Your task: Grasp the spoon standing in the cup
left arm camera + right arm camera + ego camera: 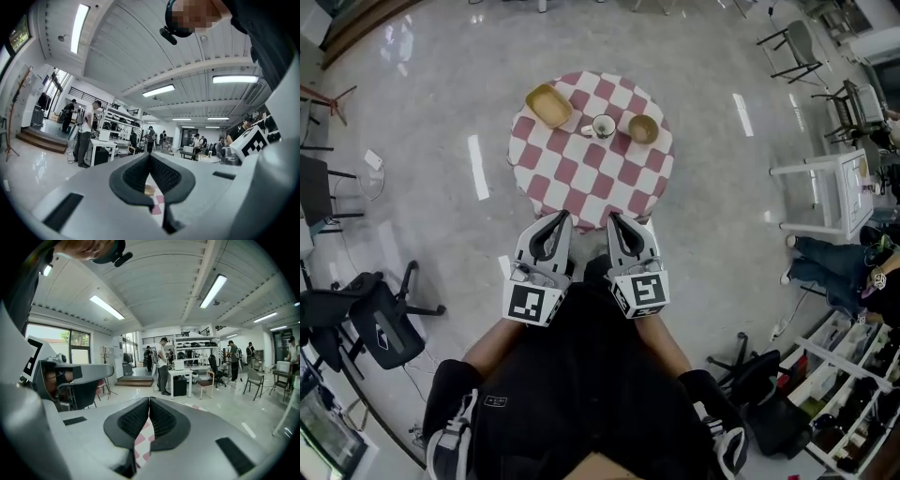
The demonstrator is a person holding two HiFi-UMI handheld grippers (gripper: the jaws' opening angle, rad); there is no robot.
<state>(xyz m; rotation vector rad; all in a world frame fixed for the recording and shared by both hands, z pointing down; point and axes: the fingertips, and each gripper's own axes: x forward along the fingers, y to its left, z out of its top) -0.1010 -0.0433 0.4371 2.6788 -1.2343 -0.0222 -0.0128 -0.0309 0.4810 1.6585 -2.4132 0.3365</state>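
Observation:
A white cup (603, 126) stands near the far side of a round table with a red-and-white check cloth (581, 178). The spoon in it is too small to make out clearly. A tan oval dish (548, 105) lies left of the cup and a round brown bowl (643, 128) lies right of it. My left gripper (563, 218) and right gripper (614, 219) are held side by side at the table's near edge, well short of the cup. Both are shut on nothing. In the left gripper view (150, 155) and the right gripper view (149, 400) the jaws meet at their tips.
A black office chair (384, 323) stands on the floor at the left. A white rack (825, 192) and a seated person (825, 267) are at the right, with shelves (853, 375) at the lower right. People stand by white tables (180, 376) farther back.

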